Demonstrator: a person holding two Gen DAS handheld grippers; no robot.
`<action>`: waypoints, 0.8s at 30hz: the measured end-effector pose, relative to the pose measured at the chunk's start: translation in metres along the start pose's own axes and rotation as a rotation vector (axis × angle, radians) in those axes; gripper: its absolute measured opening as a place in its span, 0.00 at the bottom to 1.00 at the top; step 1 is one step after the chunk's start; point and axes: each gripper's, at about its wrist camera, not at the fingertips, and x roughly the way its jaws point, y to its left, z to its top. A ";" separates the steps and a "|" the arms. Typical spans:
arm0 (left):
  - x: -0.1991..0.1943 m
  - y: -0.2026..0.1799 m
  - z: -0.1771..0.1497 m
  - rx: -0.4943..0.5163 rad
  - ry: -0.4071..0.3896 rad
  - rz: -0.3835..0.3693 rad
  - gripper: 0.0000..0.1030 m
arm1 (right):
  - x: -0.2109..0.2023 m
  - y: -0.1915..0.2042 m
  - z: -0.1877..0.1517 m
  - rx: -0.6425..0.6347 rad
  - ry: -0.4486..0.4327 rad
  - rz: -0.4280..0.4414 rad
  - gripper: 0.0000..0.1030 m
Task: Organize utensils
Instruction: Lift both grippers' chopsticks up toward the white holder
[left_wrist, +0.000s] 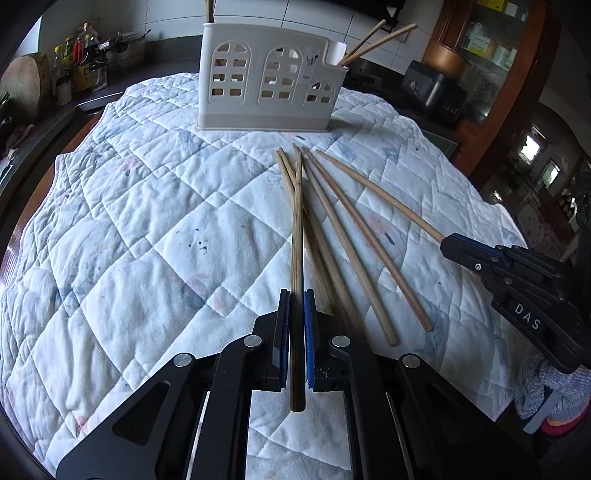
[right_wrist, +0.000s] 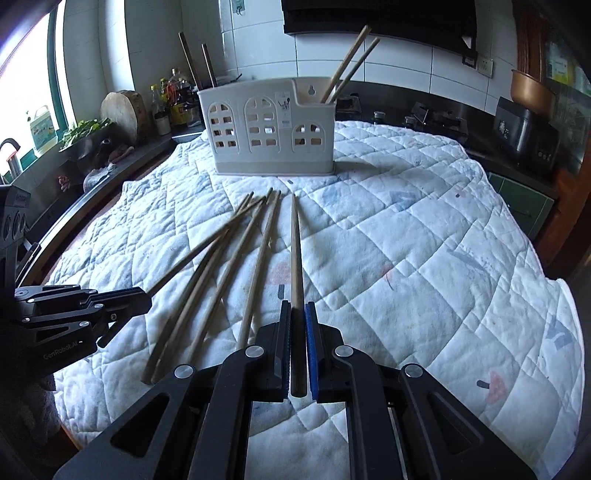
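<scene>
A wooden chopstick (left_wrist: 297, 221) runs straight ahead between the blue pads of my left gripper (left_wrist: 296, 295), which is shut on it. My right gripper (left_wrist: 448, 243) reaches in from the right, shut on the end of another chopstick (left_wrist: 376, 188). In the right wrist view that gripper (right_wrist: 297, 304) clamps its chopstick (right_wrist: 295, 251), and the left gripper (right_wrist: 144, 295) holds its own stick (right_wrist: 207, 243) at the left. Other loose chopsticks (left_wrist: 386, 328) (right_wrist: 258, 269) lie fanned on the quilt between the two. Behind stands a white utensil holder (left_wrist: 266, 81) (right_wrist: 269, 129) with two chopsticks (left_wrist: 369, 40) (right_wrist: 347, 62) in its right compartment.
A white quilted cloth (left_wrist: 147, 221) (right_wrist: 406, 240) covers the table. Behind it runs a dark counter with bottles (right_wrist: 173, 96), a round wooden block (right_wrist: 122, 110) and greens at the left. A stove and a black appliance (right_wrist: 524, 133) sit at the right. Two dark sticks (right_wrist: 195, 62) rise at the holder's left end.
</scene>
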 end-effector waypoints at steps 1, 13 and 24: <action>-0.005 0.001 0.002 0.004 -0.015 -0.004 0.05 | -0.005 0.000 0.005 -0.001 -0.016 0.002 0.07; -0.049 0.014 0.043 0.032 -0.180 -0.034 0.05 | -0.051 0.003 0.074 0.001 -0.150 0.061 0.07; -0.064 0.024 0.097 0.079 -0.229 -0.042 0.05 | -0.064 -0.004 0.148 -0.027 -0.166 0.063 0.07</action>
